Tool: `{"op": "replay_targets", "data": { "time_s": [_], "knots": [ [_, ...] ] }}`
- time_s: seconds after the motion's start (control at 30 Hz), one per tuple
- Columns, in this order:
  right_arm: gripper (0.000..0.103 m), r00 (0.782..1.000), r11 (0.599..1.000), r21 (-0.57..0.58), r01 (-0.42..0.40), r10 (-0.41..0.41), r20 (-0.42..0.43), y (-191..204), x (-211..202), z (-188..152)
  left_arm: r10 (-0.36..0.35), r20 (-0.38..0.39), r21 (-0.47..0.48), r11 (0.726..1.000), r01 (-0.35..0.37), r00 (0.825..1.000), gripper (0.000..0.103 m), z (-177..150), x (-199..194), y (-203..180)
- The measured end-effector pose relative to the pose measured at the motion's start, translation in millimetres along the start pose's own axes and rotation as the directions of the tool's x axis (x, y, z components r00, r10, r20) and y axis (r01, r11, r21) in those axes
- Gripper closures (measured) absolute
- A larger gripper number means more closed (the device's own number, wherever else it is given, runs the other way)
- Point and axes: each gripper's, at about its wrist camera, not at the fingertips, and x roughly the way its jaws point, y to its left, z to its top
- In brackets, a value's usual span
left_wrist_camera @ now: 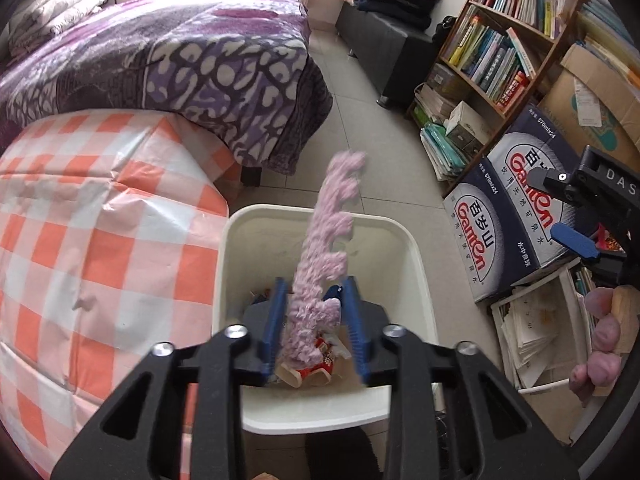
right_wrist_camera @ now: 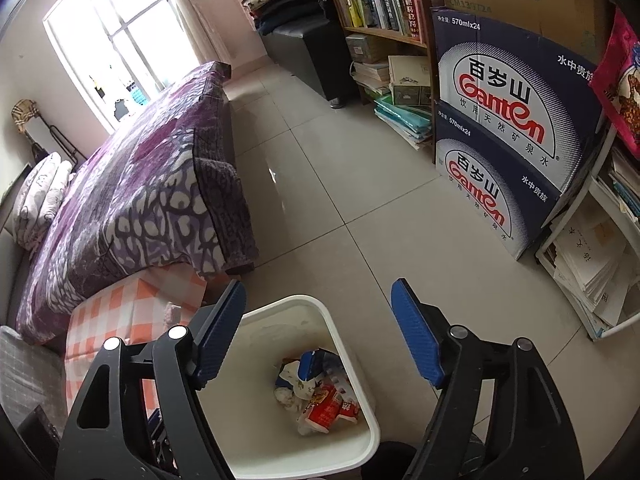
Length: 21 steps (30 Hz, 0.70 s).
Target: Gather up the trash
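Our left claw (left_wrist_camera: pixel 316 320) grasps a pink fuzzy strip (left_wrist_camera: pixel 326 248); the blue pads (left_wrist_camera: pixel 275 320) press its lower part from both sides, though the right-hand pad may stand a little off, and motion blur makes that hard to judge. The strip stands up and leans toward one o'clock, its free end well above the far rim of the white bin (left_wrist_camera: pixel 416 264) directly beneath the claw. Under the pads, on the bin floor, lies a heap of wrappers (left_wrist_camera: pixel 320 368), red and white among them.

Our right claw (right_wrist_camera: pixel 318 328) is released, its fingers spread wide with nothing between them. It hovers over the same bin (right_wrist_camera: pixel 340 340), and the wrappers (right_wrist_camera: pixel 320 396) show at about six o'clock from its centre.

Outward from the bin, a checked orange cloth (left_wrist_camera: pixel 100 240) lies at nine o'clock, the bed (left_wrist_camera: pixel 160 60) with its purple blanket at eleven, and the water boxes (left_wrist_camera: pixel 512 208) at two to three o'clock beside the bookshelf (left_wrist_camera: pixel 500 40).

We judge the drop is next. The risk lies in the strip's length: most of it rises past the far rim, so if we let go while it leans this way, the top could fall across the rim or onto the floor. Its fuzzy surface may also cling to a ribbed pad and fail to fall cleanly.
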Motion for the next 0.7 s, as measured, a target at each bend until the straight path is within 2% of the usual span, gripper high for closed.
{"op": "replay_targets", "data": {
  "time_s": [0.03,0.2,0.27,0.4,0.5,0.7],
  "knots": [
    [0.030,1.000,1.000,-0.003,0.006,-0.006,0.004,0.4,-0.1,-0.3,0.001,-0.001,-0.001,1.000,-0.001,1.000,0.052,-0.4,0.7,0.7],
    [0.022,0.999,0.999,-0.027,0.044,-0.043,0.030,4.5,-3.0,-3.2,0.023,0.015,-0.007,1.000,-0.023,1.000,0.050,0.5,-4.5,4.1],
    [0.018,0.996,0.996,-0.053,0.075,-0.072,0.058,10.3,-5.6,-6.6,0.058,0.036,0.004,0.998,-0.059,0.998,0.048,0.1,-9.9,5.2],
    [0.011,0.983,0.982,-0.126,0.144,-0.127,0.131,26.1,-13.2,-17.3,0.139,0.089,0.019,0.990,-0.141,0.986,0.036,-2.8,-21.4,9.1],
    [0.007,0.972,0.968,-0.171,0.183,-0.152,0.181,37.4,-18.2,-26.8,0.203,0.127,0.018,0.978,-0.207,0.971,0.033,-6.0,-29.3,16.7],
    [0.007,0.958,0.939,-0.262,0.224,-0.163,0.235,61.0,-23.0,-47.4,0.329,0.212,-0.029,0.943,-0.330,0.920,0.020,-11.8,-46.6,36.1]
  ]
}}
